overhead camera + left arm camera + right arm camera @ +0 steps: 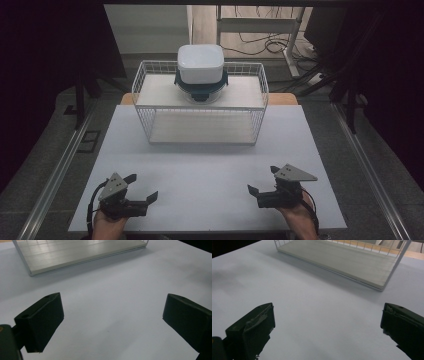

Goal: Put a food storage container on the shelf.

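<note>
The left gripper is held low over the near left part of the white table, jaws spread wide with nothing between them. Same deal with the right gripper on the near right: jaws released, nothing gripped. Each one is carried by a hand coming in from the bottom edge, the left hand and the right hand, with a grey three-cornered plate sitting on top of each tool. The two grippers are kept well apart, and only bare tabletop is seen between them.

In the left gripper view, plain table surface is framed by the two black jaws, with a corner of the rack's pale bottom board seen beyond. Pretty much the same is seen from the right gripper view.

Further out, a white wire rack is set at the far middle of the table. On its upper shelf a white lidded container is stacked on a dark teal-rimmed clear bowl. Past the table, cables and a desk frame can be made out on the floor.
</note>
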Demonstrator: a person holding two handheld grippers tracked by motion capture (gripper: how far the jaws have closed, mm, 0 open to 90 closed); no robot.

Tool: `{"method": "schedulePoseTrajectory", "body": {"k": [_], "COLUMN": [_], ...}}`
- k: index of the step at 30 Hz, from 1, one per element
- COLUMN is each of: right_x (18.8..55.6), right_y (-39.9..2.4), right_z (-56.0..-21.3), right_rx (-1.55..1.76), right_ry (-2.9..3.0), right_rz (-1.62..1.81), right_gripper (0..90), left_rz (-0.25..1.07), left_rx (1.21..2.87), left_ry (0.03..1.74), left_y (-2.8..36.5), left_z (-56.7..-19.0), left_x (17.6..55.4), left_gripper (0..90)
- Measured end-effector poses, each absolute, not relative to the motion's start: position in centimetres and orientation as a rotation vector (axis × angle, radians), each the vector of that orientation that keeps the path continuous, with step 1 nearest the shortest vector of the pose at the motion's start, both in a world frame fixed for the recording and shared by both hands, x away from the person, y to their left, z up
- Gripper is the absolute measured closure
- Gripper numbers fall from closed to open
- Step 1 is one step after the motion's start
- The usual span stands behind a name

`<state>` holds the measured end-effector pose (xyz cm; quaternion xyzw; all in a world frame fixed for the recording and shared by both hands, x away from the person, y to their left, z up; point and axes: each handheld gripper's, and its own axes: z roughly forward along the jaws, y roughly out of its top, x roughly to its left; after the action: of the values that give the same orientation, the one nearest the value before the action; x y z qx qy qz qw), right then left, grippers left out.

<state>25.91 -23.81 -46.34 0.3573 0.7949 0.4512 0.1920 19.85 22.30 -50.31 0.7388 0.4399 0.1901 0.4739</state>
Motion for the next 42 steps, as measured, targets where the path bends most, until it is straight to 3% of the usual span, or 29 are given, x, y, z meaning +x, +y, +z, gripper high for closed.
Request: {"method": "schedulePoseTrajectory", "body": {"k": [42], "right_x": [24.7], "right_y": [-29.2], "right_z": [-47.2], "right_rx": [1.111], "right_ry": [2.119], "right_rz": [1.143], "right_gripper": [0.0], "left_rz": [0.576], "left_rx": [1.790], "left_ry": [1.231], "left_y": [27.3], "left_z": [-51.1], "left_x": [18.0], "left_gripper": [3.5]}}
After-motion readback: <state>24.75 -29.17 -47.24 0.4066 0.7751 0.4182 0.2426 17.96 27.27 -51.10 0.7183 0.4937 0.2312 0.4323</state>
